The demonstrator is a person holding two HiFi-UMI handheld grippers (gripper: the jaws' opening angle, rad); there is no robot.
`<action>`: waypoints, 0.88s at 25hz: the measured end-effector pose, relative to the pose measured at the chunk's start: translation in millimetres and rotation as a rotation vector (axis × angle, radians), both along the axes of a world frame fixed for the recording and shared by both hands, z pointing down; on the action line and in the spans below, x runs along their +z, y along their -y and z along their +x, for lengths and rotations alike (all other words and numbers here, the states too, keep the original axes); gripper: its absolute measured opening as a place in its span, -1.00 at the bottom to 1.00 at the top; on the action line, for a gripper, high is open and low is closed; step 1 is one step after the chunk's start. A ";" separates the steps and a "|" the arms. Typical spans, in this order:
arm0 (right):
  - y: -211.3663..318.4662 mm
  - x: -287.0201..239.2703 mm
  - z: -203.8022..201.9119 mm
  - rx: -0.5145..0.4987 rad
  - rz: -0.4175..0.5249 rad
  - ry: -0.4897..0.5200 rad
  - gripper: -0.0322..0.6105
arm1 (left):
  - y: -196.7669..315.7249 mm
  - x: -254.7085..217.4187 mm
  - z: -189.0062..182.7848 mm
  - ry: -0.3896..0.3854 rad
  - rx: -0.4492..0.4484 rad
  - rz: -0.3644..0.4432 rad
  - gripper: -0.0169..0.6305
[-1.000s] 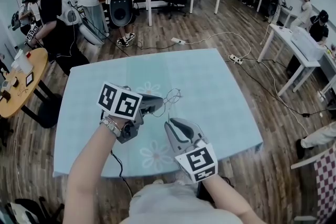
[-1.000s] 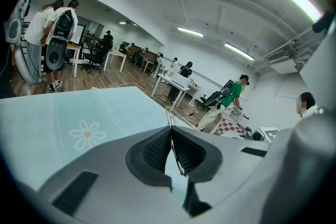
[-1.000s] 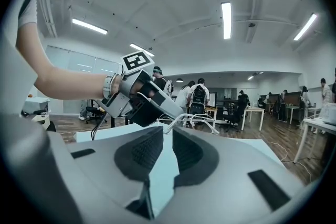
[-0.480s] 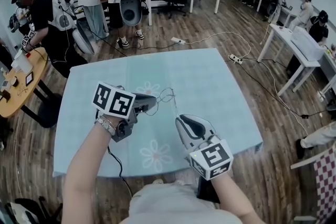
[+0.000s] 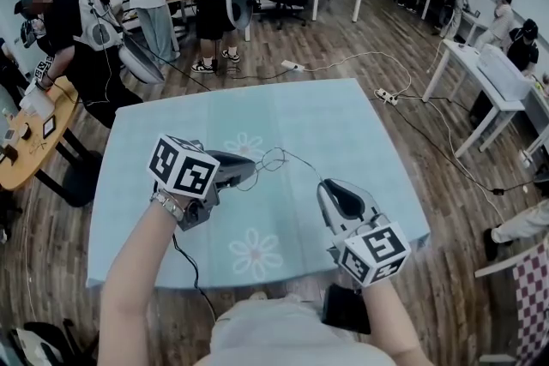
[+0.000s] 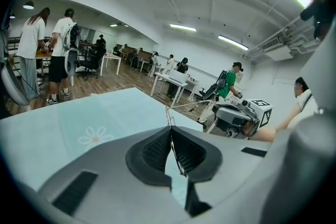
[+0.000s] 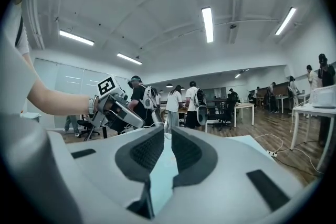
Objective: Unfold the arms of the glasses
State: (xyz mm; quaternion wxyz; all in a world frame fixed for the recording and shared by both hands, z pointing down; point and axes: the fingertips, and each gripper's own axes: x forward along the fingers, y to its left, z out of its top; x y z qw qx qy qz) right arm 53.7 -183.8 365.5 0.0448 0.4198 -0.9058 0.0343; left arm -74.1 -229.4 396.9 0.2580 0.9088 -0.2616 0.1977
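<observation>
Item: glasses (image 5: 273,159), held above the table (image 5: 343,124). Your left gripper (image 5: 250,170) was clamped on them. Your right gripper (image 5: 329,184) was pinched on 1 temple (image 5: 304,164), whose length ran rightward from the lenses toward it, the nearer tool for swinging it out.

The glasses (image 5: 273,159) are a thin, dark wire frame with small looped rims, held in the air just over the pale blue desk (image 5: 343,124). The frame end is pinched in the jaws of the left gripper (image 5: 251,170). One slender arm (image 5: 304,160) stands swung out, its tip nipped by the right gripper (image 5: 329,186).
</observation>
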 end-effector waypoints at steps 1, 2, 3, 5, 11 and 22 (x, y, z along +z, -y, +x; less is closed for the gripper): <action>0.9 1.2 2.8 0.001 0.000 0.002 -0.75 | -0.5 0.1 1.5 0.005 0.009 0.010 -0.92; 1.4 2.4 5.3 0.000 0.000 0.003 -0.75 | -0.8 -0.2 2.7 0.009 0.016 0.019 -0.92; 1.6 3.3 7.3 -0.004 0.002 0.004 -0.75 | -1.0 -1.0 3.6 0.010 0.021 0.028 -0.92; 0.6 4.1 10.3 -0.015 0.008 0.008 -0.75 | -0.8 -4.6 4.6 0.007 0.029 0.054 -0.92; -5.3 4.2 13.7 -0.036 0.014 0.044 -0.75 | -0.1 -26.1 9.3 0.016 0.050 0.254 -0.92; -15.5 10.2 13.6 -0.069 0.020 0.036 -0.73 | 0.0 -33.0 17.3 0.134 0.065 0.403 -0.92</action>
